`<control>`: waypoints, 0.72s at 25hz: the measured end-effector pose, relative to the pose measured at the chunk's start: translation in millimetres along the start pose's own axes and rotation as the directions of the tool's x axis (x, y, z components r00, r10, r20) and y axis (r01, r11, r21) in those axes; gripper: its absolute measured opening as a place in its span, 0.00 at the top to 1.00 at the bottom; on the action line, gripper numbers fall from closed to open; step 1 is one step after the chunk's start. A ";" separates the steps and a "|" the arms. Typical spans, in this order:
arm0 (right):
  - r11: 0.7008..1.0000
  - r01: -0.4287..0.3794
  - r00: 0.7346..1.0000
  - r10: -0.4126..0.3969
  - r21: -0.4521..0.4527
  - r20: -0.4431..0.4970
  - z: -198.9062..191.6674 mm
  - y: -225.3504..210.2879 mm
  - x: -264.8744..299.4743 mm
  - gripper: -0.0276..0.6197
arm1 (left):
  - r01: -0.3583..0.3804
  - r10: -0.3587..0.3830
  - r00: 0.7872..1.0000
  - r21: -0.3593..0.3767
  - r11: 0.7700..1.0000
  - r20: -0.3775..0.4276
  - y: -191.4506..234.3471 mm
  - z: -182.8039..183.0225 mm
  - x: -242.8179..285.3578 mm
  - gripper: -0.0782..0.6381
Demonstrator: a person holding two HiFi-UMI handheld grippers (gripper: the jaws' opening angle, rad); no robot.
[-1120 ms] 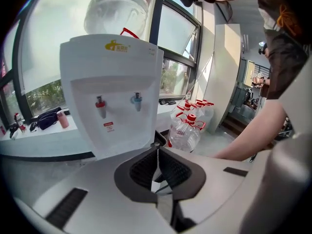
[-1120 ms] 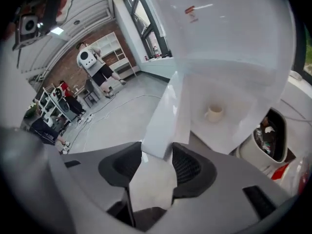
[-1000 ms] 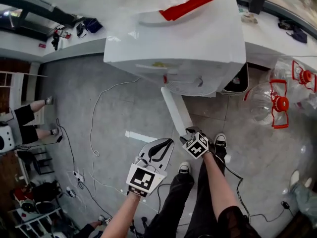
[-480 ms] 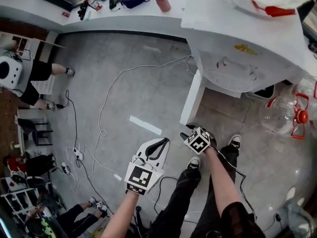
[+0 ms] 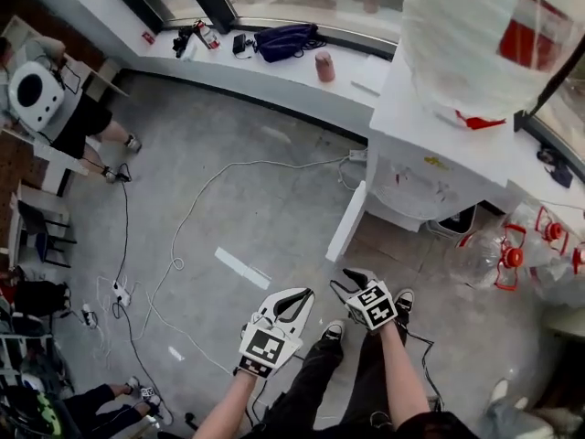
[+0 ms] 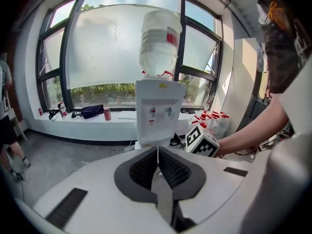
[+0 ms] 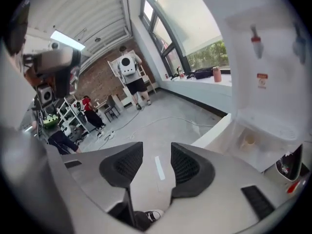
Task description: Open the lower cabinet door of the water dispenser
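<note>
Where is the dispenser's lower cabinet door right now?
Head view, right of centre: the cabinet door stands swung open from the lower left edge of the water dispenser, jutting over the floor, just beyond the open, empty right gripper.

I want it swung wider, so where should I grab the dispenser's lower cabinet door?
Probably the free vertical edge of the lower cabinet door, approached from the floor side: it stands swung out from the water dispenser, a thin panel that jaws can straddle.

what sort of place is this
Probably a lab or workshop space: loose cables cross a grey floor, a water dispenser stands by large windows, and equipment racks line a brick wall.
</note>
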State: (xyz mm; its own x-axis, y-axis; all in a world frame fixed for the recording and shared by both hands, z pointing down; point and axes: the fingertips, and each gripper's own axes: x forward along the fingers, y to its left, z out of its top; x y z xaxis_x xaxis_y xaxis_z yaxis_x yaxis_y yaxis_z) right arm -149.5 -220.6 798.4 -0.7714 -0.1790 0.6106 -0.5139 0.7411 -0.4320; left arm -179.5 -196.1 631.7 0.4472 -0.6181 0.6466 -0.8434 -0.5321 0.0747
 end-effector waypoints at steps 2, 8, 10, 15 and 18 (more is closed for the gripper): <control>1.000 0.022 0.998 -0.022 0.014 0.062 28.1 12.2 -31.6 0.67 | -0.003 0.002 1.000 0.023 1.000 0.011 -0.7 10.8 -18.3 0.86; 0.995 0.094 0.979 -0.090 -0.014 0.183 99.8 53.7 -135.2 0.70 | -0.007 0.007 0.998 -0.002 1.000 0.066 -8.4 38.6 -71.1 0.86; 0.992 0.128 0.970 -0.121 -0.017 0.212 112.8 75.2 -167.7 0.71 | 0.026 -0.025 0.996 -0.009 1.000 0.089 -23.7 44.5 -92.8 0.86; 0.977 0.214 0.936 -0.202 -0.010 0.288 139.2 130.1 -231.3 0.72 | 0.121 -0.129 0.982 0.063 0.991 0.136 -57.5 59.9 -142.3 0.86; 0.967 0.254 0.920 -0.238 -0.010 0.312 144.2 160.9 -260.9 0.72 | 0.176 -0.191 0.969 0.107 0.979 0.156 -73.6 68.8 -166.1 0.86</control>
State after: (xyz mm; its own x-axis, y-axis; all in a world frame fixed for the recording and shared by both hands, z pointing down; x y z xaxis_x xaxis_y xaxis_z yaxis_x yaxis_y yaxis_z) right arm -85.1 -147.9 473.9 -0.7044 -0.5428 0.4574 -0.6888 0.6782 -0.2561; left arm -171.2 -94.1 466.6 0.6408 -0.5875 0.4941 -0.7150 -0.6912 0.1054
